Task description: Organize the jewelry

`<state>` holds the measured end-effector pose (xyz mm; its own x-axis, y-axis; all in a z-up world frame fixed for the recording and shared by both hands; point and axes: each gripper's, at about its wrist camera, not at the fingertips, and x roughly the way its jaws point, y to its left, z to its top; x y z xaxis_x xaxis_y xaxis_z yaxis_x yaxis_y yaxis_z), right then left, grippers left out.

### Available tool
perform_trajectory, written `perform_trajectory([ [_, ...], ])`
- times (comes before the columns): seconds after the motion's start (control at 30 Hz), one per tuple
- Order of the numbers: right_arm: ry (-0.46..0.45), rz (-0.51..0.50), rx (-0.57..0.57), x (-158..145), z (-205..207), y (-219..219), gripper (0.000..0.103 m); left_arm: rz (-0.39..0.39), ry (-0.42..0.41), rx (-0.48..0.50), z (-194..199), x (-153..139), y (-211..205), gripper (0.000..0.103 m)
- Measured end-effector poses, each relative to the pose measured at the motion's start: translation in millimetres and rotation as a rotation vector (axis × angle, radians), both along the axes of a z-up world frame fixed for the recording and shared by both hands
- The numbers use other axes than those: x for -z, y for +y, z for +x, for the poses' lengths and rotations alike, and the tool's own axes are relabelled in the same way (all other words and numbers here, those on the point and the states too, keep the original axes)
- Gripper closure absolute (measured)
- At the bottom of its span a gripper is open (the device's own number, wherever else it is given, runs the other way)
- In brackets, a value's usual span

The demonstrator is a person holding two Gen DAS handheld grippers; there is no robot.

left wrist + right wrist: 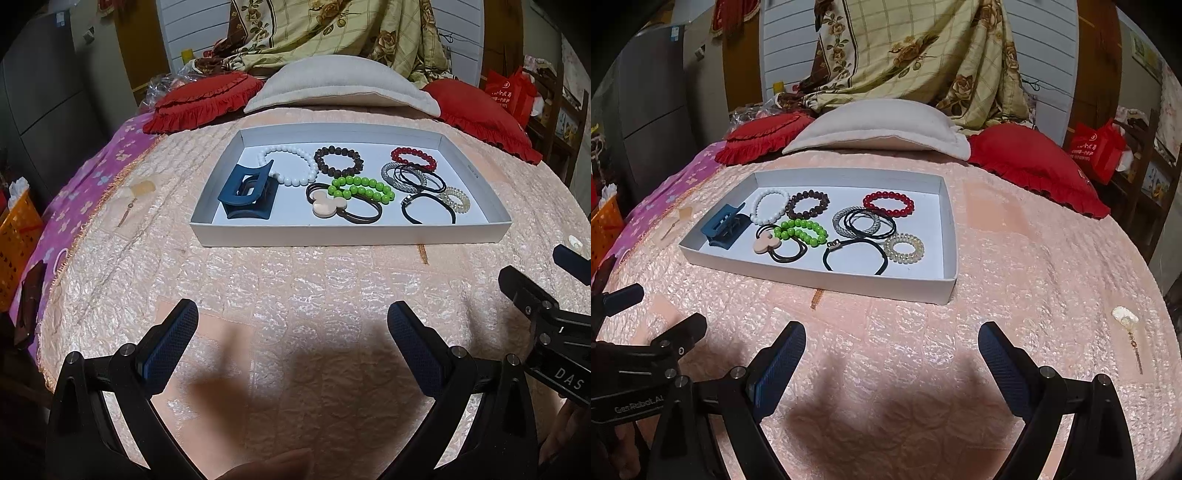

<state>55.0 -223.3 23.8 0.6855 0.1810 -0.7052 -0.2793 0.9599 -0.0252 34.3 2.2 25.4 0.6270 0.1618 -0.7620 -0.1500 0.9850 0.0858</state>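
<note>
Left wrist view: the left tool [291, 321] hovers over the bedspread [295, 280] with its jaws wide apart and nothing in them. The white tray [347, 232] sits straight ahead, long axis running left-right across the view. The blue claw clip [247, 194] fills its near-left corner, so I'd say this arm is nearer to that one.

Right wrist view: the right tool [892, 343] is spread apart and empty too. Here the tray lies ahead and left, long axis skewed, near-right corner pointing at the tool. The black hair tie [855, 254] and clear spiral tie [905, 247] look closest to this side.
</note>
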Motion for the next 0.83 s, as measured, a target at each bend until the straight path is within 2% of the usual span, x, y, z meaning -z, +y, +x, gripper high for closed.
perform_trajectory([
  [0.83, -0.002, -0.010, -0.016, -0.5, -1.8, 8.4, 0.010, 0.010, -0.011, 0.007, -2.3, -0.4, -2.8, 0.000],
])
